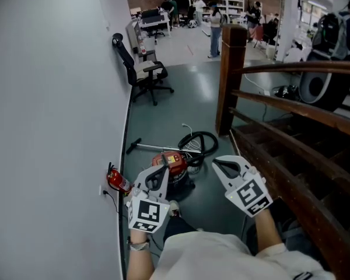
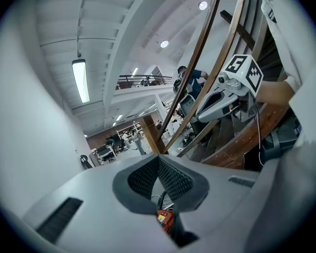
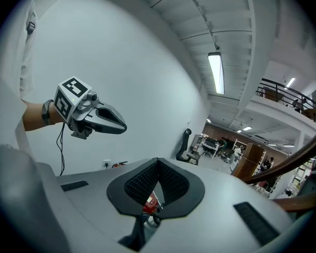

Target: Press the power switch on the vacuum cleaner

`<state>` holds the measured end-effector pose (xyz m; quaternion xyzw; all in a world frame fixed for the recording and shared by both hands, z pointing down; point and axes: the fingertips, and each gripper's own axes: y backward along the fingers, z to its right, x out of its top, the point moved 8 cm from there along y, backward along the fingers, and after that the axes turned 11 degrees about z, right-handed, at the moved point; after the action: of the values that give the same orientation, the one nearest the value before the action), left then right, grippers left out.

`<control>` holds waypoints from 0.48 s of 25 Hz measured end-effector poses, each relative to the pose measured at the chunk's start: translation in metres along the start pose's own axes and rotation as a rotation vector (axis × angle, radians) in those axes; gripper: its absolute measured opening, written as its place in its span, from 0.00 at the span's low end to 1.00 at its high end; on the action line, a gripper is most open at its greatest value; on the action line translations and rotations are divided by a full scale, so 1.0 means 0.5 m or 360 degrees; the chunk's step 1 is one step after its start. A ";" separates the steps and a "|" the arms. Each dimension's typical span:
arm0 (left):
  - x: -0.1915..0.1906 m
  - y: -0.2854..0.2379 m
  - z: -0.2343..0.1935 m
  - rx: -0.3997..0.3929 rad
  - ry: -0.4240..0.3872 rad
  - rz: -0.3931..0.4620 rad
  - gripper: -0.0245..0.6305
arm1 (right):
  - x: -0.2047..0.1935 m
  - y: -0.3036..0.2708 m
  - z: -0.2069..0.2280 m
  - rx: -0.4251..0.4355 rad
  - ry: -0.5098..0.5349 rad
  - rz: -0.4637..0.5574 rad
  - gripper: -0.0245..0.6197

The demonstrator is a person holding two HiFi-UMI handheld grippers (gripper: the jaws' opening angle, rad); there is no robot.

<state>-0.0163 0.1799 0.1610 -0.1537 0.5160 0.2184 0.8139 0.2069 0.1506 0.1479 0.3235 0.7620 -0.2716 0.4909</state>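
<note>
With left gripper (image 1: 161, 171) and right gripper (image 1: 218, 165) both closed and empty, bring one closed tip down squarely onto the vacuum (image 1: 178, 163) switch.

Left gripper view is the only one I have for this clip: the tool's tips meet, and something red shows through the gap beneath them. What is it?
Observer: The head view shows a red vacuum cleaner on the floor.
Operator: Is anything lying with it?
Observer: A black hose loops beside it, and a wand lies on the floor, reaching toward the wall.
Operator: What about the right tool?
Observer: In the right gripper view the right tool is shut, with nothing held between its tips.
</note>
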 end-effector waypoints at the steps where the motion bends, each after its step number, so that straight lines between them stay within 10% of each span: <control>1: 0.001 0.001 0.000 0.0001 -0.0001 0.0002 0.03 | 0.002 0.000 -0.001 0.0000 -0.0001 0.0002 0.08; 12: 0.008 0.007 0.005 0.0019 -0.0008 0.0012 0.03 | 0.012 0.006 -0.007 0.0005 -0.0027 0.0025 0.08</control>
<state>-0.0149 0.1850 0.1581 -0.1463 0.5160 0.2186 0.8152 0.2054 0.1563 0.1434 0.3279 0.7549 -0.2717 0.4988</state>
